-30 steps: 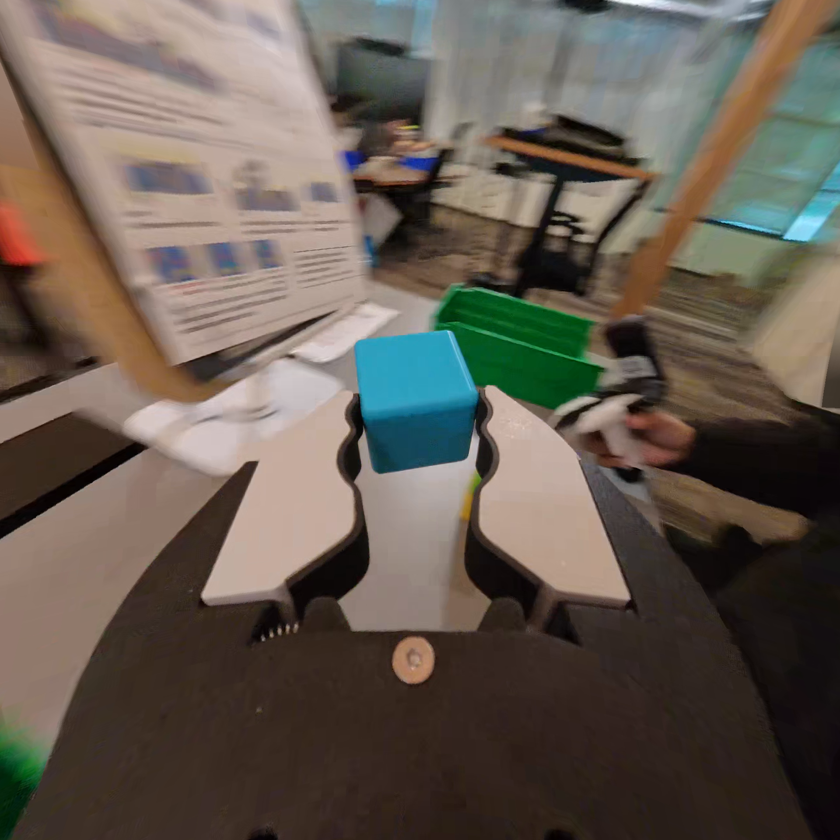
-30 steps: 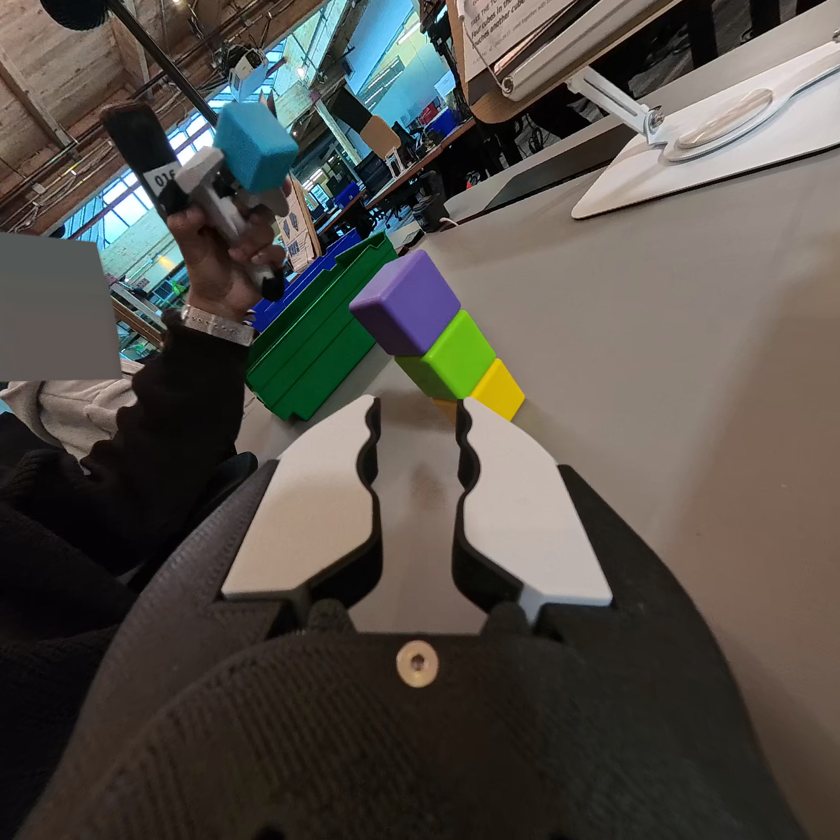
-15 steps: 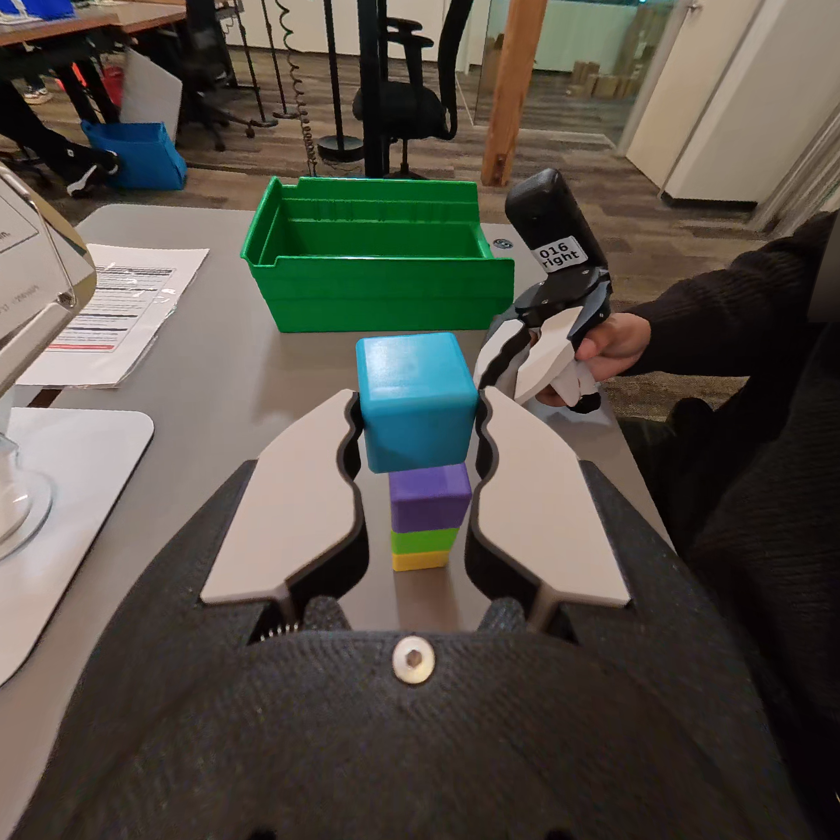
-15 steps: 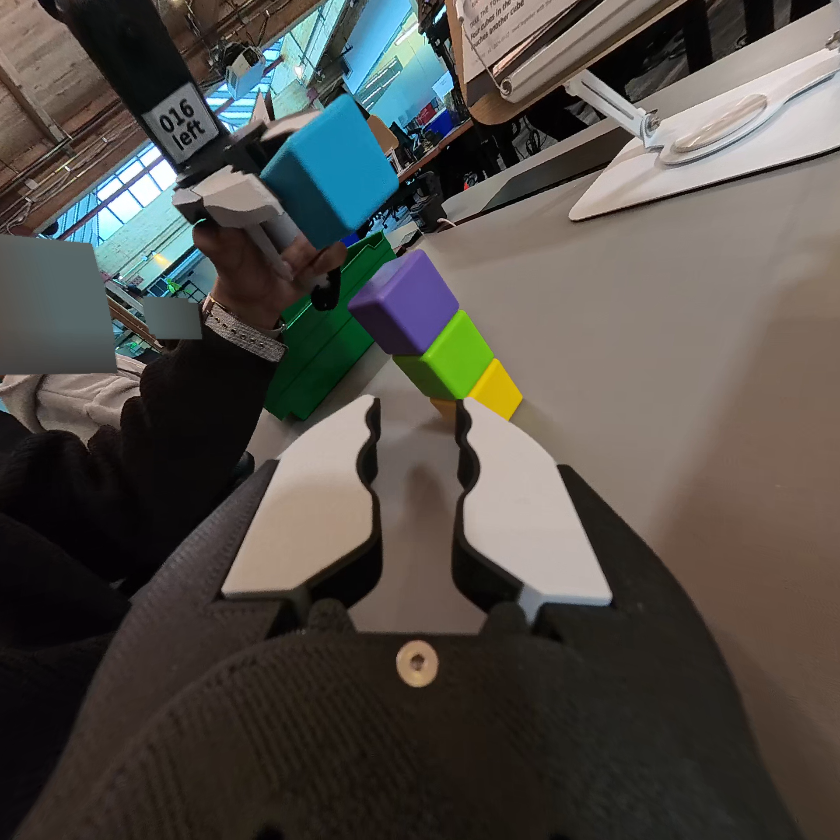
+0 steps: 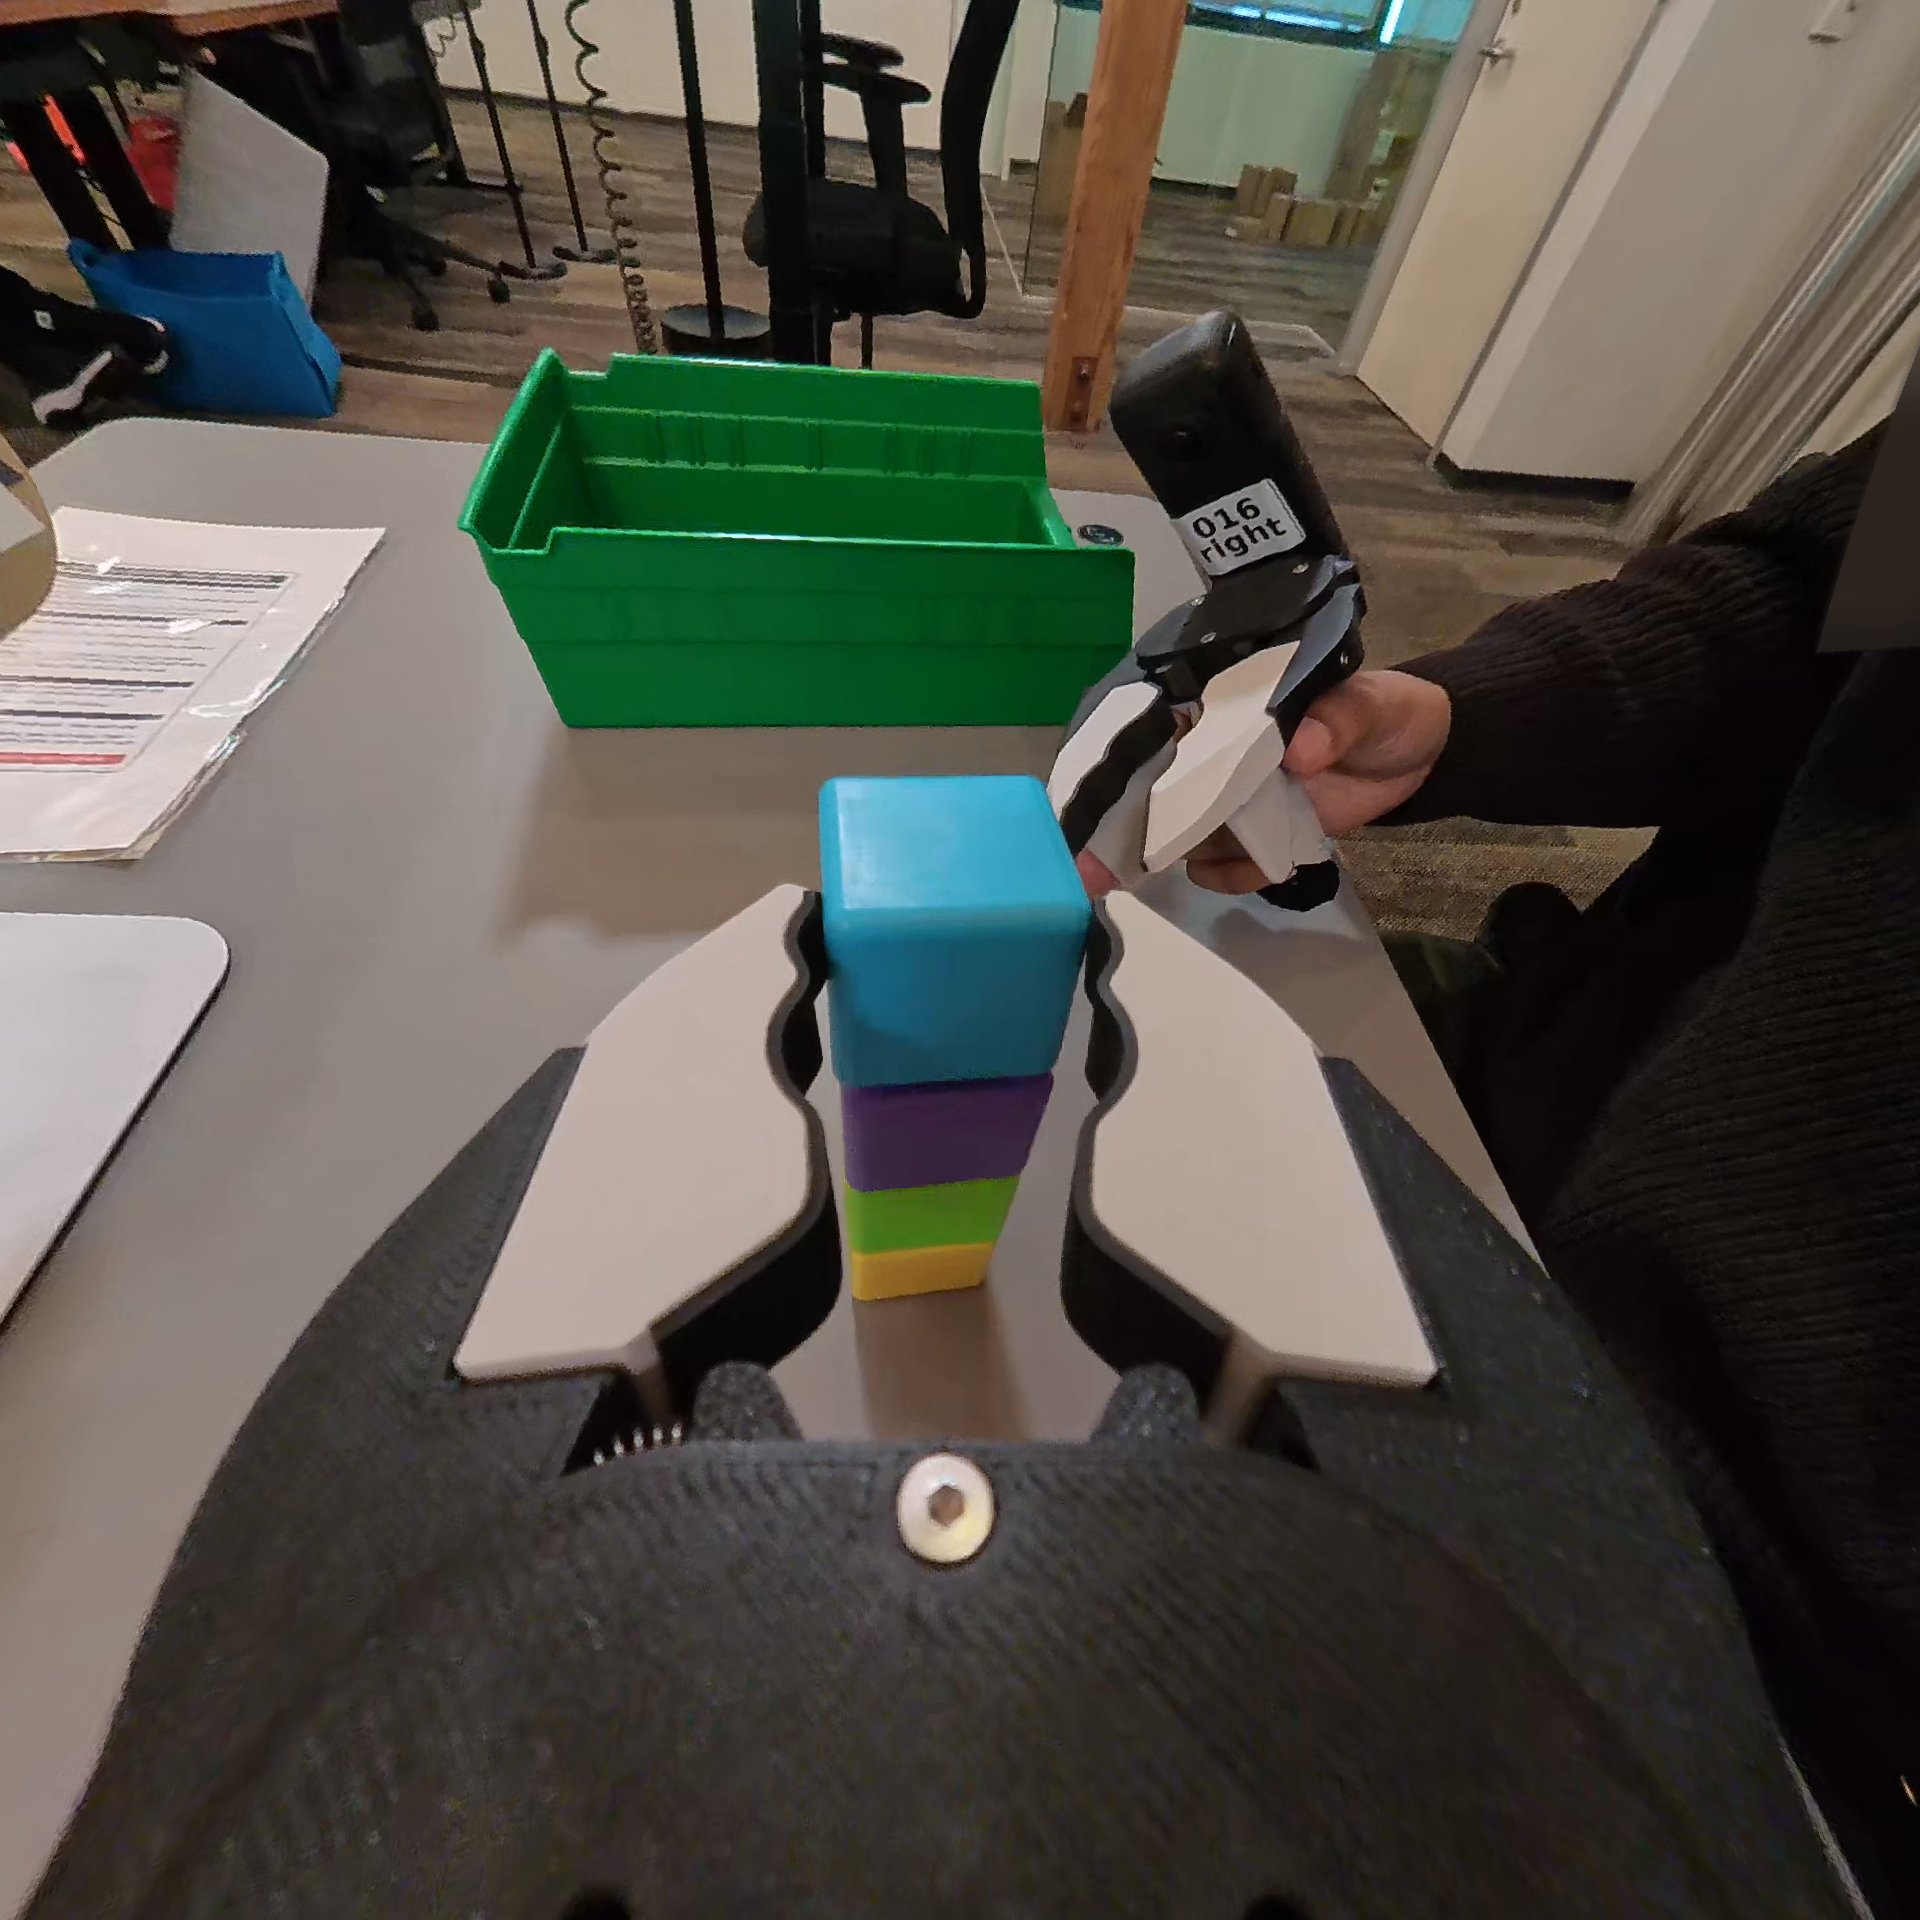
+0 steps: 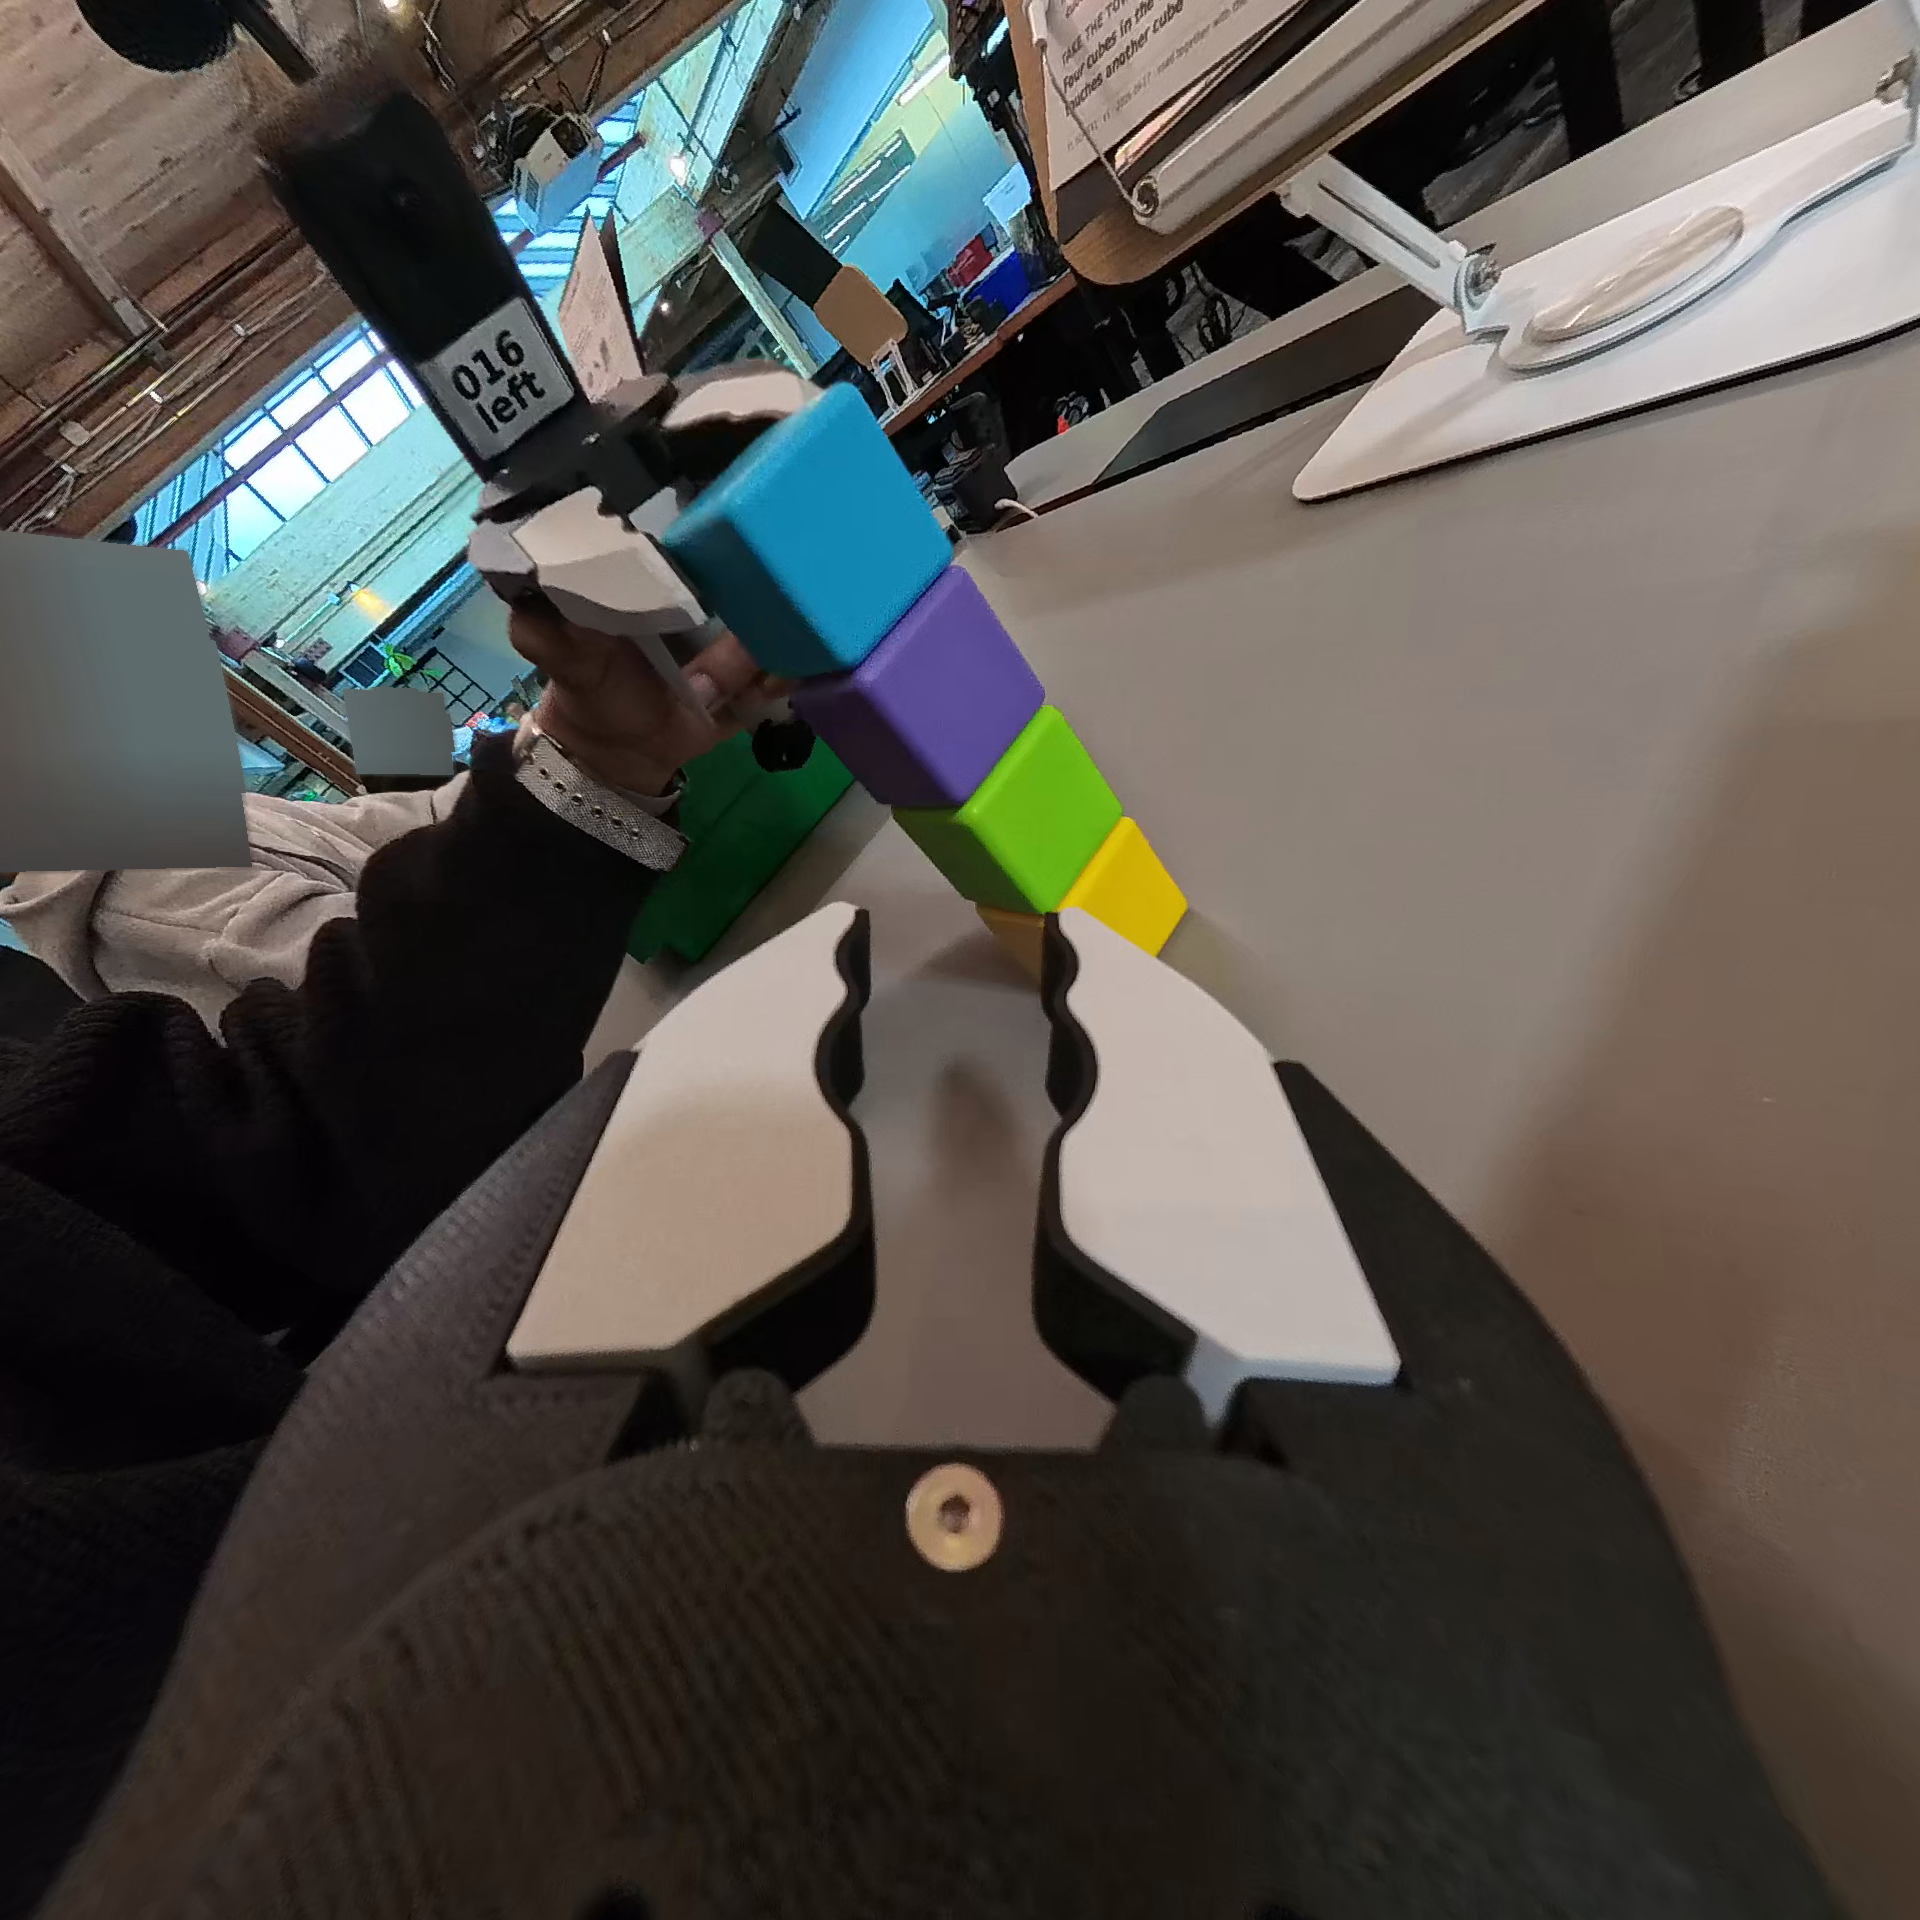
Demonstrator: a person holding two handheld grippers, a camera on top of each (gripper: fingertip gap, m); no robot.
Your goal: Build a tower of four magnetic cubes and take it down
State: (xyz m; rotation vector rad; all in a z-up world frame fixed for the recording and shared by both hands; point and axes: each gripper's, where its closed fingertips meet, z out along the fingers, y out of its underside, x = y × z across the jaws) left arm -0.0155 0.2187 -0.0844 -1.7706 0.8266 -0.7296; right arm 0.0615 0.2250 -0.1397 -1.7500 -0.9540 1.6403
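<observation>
While clamped in left hand-held gripper (image 5: 954, 940), blue cube (image 5: 948, 935) tops purple cube (image 5: 940, 1130), right hand-held gripper (image 6: 954, 961) apart.

An open-plan office: grey desk (image 5: 416, 831), swivel chair (image 5: 852, 229), posters (image 6: 1122, 83), exposed timber ceiling.

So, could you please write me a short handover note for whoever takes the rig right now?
Left claw: shut on the blue cube, gripping its sides.
Right claw: open, empty, low over the table beside the stack's base.
Things: yellow cube at the bottom, green cube on it, purple cube above. The green bin stands behind.
Done: the blue cube appears to rest on the purple one, squarely aligned.
Left: the blue cube is not yet released.
</observation>
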